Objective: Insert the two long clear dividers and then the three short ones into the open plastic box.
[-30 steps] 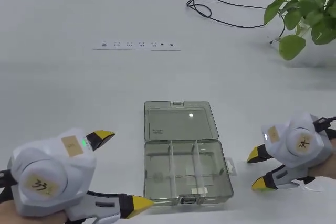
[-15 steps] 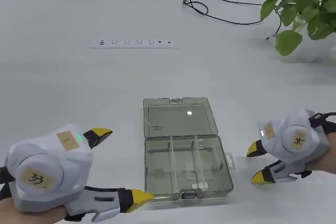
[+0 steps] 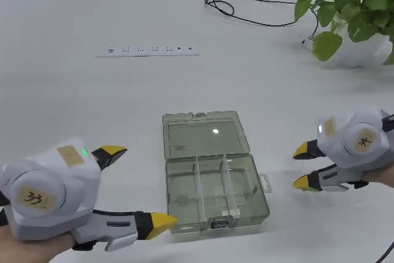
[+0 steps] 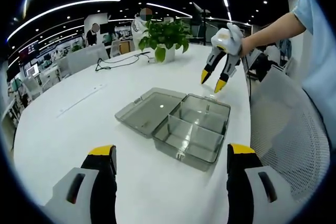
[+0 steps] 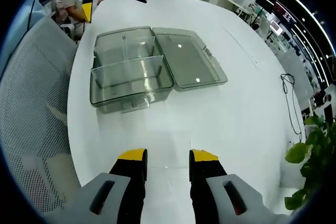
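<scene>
The left gripper is hovering with its jaws standing wide apart and gripping nothing; the open plastic box is lying on the table straight ahead of them, its front corner sitting just beside one jaw tip; the lid is lying flat beyond. The right gripper is pointing at the box's other side, its jaws parted a little and empty; the box is sitting ahead of them, apart from both tips. Two long clear dividers are already standing upright inside, running from the front wall toward the hinge side; so the short ones look to be the step in hand. A faint clear piece is lying just beside the box wall ahead of the right jaws; whether it is a short divider or a tab on the box, I cannot tell. The risks, as I judge them: a thin clear piece is hard to see and may be slipping out of a pinch; one pressed in skewed could be jamming, or tipping a long divider from its slot; with nothing steadying the light box, a push may be sliding it across the smooth top.
</scene>
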A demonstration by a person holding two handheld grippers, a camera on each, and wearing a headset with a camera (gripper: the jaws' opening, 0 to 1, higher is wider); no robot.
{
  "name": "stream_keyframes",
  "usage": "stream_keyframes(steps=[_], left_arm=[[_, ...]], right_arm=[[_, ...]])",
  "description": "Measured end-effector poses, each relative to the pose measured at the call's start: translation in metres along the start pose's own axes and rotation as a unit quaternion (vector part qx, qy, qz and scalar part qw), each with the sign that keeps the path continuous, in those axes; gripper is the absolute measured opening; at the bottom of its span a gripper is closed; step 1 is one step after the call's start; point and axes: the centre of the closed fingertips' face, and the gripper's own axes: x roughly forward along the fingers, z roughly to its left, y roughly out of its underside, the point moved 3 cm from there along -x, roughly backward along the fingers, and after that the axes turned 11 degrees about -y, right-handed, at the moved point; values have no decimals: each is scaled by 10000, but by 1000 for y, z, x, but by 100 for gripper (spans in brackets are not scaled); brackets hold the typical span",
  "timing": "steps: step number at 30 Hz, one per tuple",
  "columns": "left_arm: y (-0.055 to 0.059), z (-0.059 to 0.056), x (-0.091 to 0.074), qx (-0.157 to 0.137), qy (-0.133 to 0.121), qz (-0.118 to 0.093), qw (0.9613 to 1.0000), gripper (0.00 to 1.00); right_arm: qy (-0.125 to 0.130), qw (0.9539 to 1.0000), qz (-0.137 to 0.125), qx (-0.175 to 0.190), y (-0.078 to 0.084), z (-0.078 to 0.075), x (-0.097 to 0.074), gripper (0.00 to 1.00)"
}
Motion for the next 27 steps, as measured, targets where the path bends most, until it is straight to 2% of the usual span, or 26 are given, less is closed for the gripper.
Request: stream_keyframes(steps=[5,11,15,18,22,24,25,26,27], left_arm=[[-3,0,1,-77,25,-48,10000,88],[-12,1,2,-252,25,-131,9996,88],[-18,0,6,-408,47,-181,9990,87],[-22,0,8,-524,75,-215,9984,85],[-29,-2,11,-787,178,-254,9964,81],[-33,-3,12,-920,219,-273,9951,79],[-36,-4,13,-1025,258,-293,9940,78],[-40,-5,14,-1248,300,-318,9912,77],[-44,-6,15,-1326,331,-347,9900,76]], right_arm=[[240,9994,-230,-68,-16,-5,-19,32],[487,9962,-628,-345,-56,-4,-40,32],[555,9938,-715,-639,-80,1,-43,32],[615,9920,-720,-830,-93,4,-43,32],[785,9870,-684,-1226,-116,13,-43,32],[969,9827,-657,-1435,-125,14,-43,32],[990,9820,-625,-1483,-128,16,-42,32],[1099,9786,-612,-1625,-132,16,-42,32],[1126,9775,-613,-1675,-135,17,-42,32]])
